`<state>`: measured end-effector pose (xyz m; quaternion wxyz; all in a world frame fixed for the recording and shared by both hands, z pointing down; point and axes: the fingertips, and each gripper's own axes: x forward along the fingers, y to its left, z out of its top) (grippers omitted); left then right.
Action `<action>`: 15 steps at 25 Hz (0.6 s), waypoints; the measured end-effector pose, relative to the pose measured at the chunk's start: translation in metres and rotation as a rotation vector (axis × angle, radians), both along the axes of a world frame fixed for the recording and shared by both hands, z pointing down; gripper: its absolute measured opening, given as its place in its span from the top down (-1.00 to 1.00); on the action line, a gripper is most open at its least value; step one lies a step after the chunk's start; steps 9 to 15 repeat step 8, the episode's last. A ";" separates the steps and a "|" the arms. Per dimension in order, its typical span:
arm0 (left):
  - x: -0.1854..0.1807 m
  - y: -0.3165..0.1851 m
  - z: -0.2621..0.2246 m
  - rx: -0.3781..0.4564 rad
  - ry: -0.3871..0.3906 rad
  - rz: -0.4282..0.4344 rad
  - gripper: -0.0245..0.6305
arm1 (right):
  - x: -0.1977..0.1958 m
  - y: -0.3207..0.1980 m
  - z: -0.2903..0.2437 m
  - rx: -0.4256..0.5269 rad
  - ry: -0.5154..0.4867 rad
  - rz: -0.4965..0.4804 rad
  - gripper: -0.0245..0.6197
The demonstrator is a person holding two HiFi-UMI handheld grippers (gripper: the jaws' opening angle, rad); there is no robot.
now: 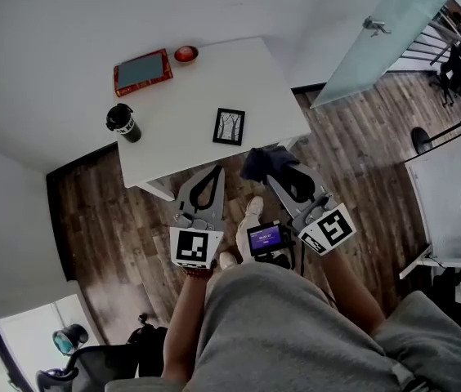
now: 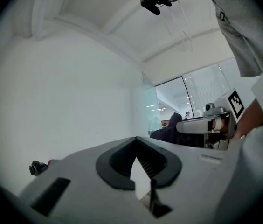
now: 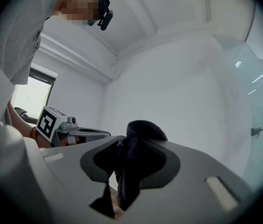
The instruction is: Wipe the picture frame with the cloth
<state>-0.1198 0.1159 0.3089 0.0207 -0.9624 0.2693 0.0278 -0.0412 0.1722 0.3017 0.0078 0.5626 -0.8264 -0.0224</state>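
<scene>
A small black picture frame [image 1: 229,126] lies flat on the white table [image 1: 181,149], near its front edge. My left gripper [image 1: 217,171] hovers at that front edge just below the frame, its jaws shut with nothing between them [image 2: 135,143]. To its right, my right gripper [image 1: 273,178] is shut on a dark cloth [image 1: 261,162], which bunches out past the fingertips beside the table's front right corner. In the right gripper view the cloth [image 3: 138,160] fills the gap between the jaws. The frame shows in neither gripper view.
A black lidded cup [image 1: 123,122] stands at the table's left edge. A red-edged tablet [image 1: 142,72] and a small red bowl [image 1: 185,53] lie at the far side. Wooden floor surrounds the table; a glass panel [image 1: 378,31] stands at the right.
</scene>
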 end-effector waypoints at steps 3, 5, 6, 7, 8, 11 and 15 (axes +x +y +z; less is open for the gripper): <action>-0.004 0.003 0.002 -0.004 0.007 -0.002 0.91 | -0.002 0.001 0.000 0.002 -0.014 -0.001 0.57; -0.006 0.004 0.003 -0.002 0.009 -0.001 0.91 | -0.004 0.002 0.001 0.004 -0.023 0.000 0.57; -0.007 0.005 0.003 0.000 0.009 -0.001 0.91 | -0.004 0.002 0.001 0.005 -0.024 0.001 0.57; -0.008 0.006 0.004 0.002 0.009 -0.001 0.91 | -0.005 0.003 0.001 0.007 -0.023 0.001 0.57; -0.009 0.007 0.004 0.004 0.009 -0.001 0.91 | -0.006 0.003 0.001 0.009 -0.021 0.000 0.57; -0.009 0.007 0.004 0.004 0.009 -0.001 0.91 | -0.006 0.003 0.001 0.009 -0.021 0.000 0.57; -0.009 0.007 0.004 0.004 0.009 -0.001 0.91 | -0.006 0.003 0.001 0.009 -0.021 0.000 0.57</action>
